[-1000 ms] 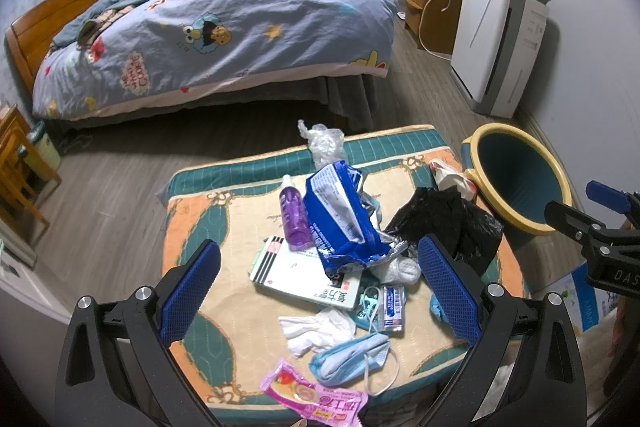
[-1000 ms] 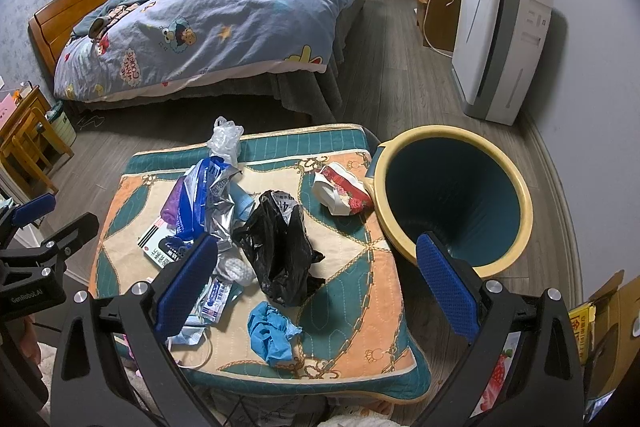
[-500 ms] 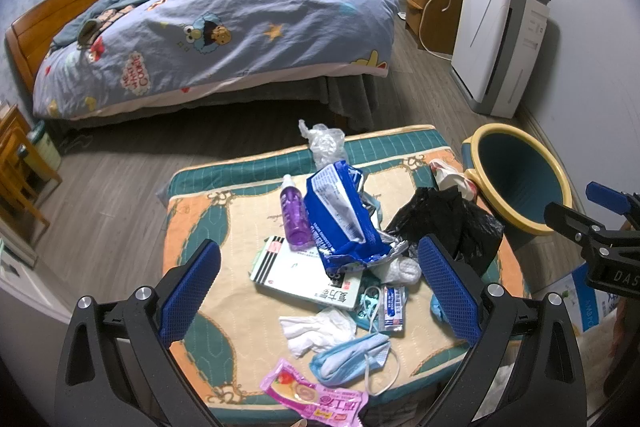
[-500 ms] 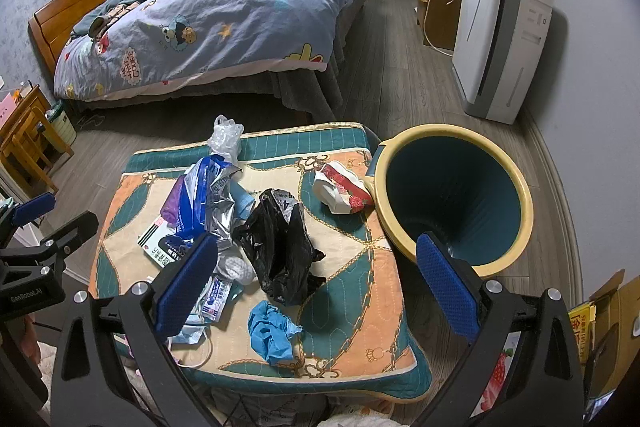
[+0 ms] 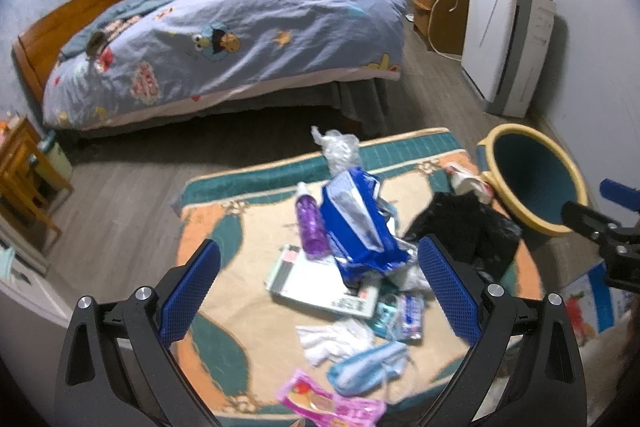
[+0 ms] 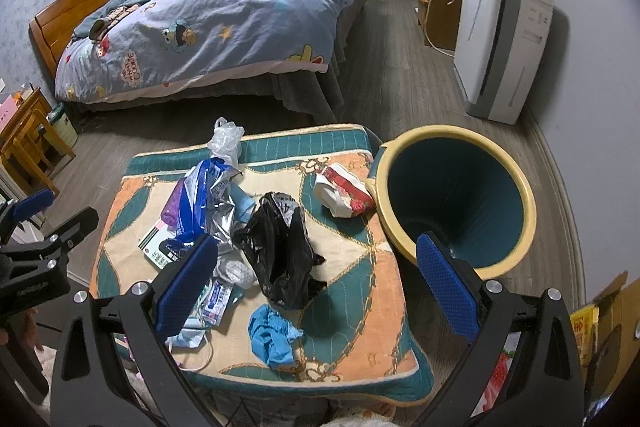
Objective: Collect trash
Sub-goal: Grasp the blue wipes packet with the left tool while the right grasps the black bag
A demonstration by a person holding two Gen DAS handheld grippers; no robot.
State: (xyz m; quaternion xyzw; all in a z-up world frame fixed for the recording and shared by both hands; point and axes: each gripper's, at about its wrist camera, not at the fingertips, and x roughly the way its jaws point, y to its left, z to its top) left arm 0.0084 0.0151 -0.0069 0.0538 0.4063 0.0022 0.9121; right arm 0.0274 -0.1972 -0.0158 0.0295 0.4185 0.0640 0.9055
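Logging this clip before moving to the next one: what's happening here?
A person holds a claw in each hand over a low cushioned table strewn with trash. Both the left claw and right claw are open and empty. A black plastic bag, blue wrapper, purple bottle, crumpled blue glove and face mask lie on the table. The yellow-rimmed bin beside the table looks empty; nothing seems collected yet.

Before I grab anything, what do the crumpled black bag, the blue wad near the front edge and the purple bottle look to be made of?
Crumpled black bag: thin plastic film, glossy, sharp creases catching light. Blue wad: probably soft cloth or tissue; matte, limp folds, cannot tell which. Purple bottle: likely translucent plastic with a pale cap; light passes through its tinted body.
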